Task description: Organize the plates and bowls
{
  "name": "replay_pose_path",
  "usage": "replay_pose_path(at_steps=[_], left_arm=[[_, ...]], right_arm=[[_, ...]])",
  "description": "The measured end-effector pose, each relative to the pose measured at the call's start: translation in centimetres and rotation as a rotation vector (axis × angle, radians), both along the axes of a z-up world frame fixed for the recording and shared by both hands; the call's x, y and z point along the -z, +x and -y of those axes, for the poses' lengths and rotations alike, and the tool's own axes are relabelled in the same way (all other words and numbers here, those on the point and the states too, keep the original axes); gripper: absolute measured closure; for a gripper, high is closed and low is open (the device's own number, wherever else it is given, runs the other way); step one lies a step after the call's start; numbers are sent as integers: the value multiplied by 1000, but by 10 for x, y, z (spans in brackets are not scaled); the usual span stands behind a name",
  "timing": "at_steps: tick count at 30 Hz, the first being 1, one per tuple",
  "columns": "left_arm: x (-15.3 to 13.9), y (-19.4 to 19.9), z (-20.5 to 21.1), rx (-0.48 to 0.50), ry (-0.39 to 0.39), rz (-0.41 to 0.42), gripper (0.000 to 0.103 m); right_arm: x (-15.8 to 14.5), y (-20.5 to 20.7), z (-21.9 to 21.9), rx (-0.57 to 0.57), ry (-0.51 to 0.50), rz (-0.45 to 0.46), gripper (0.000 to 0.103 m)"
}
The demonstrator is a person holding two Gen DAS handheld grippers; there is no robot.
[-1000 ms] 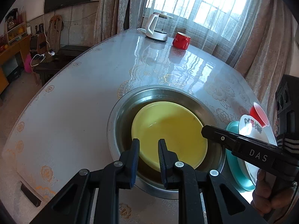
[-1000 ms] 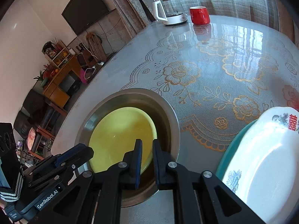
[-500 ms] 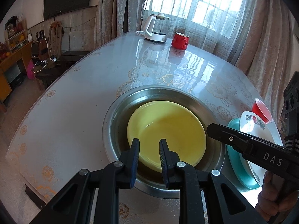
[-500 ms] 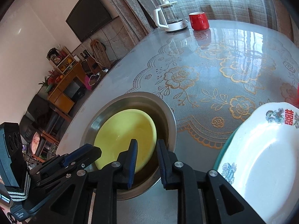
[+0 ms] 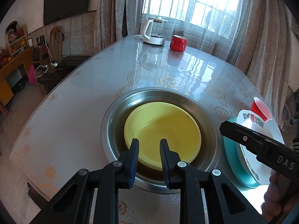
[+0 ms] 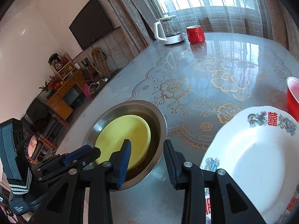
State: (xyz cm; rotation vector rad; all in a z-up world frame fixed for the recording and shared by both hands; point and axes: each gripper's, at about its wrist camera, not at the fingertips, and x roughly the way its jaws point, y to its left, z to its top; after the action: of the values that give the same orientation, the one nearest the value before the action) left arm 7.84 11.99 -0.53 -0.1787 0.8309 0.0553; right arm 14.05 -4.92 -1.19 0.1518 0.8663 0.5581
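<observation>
Jaws of both grippers apart, empty, just widening, over glossy floral-clothed table (image 5: pixel 78 112) in curtained room.

Daylight pours through the barred window (image 5: pixel 188 9) and its sheer curtains (image 5: pixel 115 13). A dark television (image 6: pixel 92 22) hangs on the pale wall (image 6: pixel 28 43), an orange wooden cabinet (image 6: pixel 65 91) beneath it, cables trailing over the floor (image 5: pixel 16 100).
</observation>
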Motion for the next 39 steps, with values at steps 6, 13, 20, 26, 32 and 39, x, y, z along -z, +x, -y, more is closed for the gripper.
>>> replay_pose_path(at_steps=[6, 13, 20, 26, 32, 39], left_arm=[[-2, -2, 11, 22, 14, 4, 79], [-2, -4, 24, 55, 31, 2, 79], [-4, -7, 39, 85, 41, 9, 79], [-2, -7, 55, 122, 49, 9, 77], [-1, -6, 76, 168, 66, 10, 75], [-1, -1, 99, 229, 81, 6, 73]], right_arm=[[-1, -1, 18, 36, 23, 1, 65], [1, -5, 33, 69, 27, -2, 65], [3, -13, 42, 93, 8, 4, 64], [2, -16, 59, 141, 1, 12, 64], [1, -20, 86, 208, 1, 20, 64], [-1, -23, 127, 312, 24, 18, 63]])
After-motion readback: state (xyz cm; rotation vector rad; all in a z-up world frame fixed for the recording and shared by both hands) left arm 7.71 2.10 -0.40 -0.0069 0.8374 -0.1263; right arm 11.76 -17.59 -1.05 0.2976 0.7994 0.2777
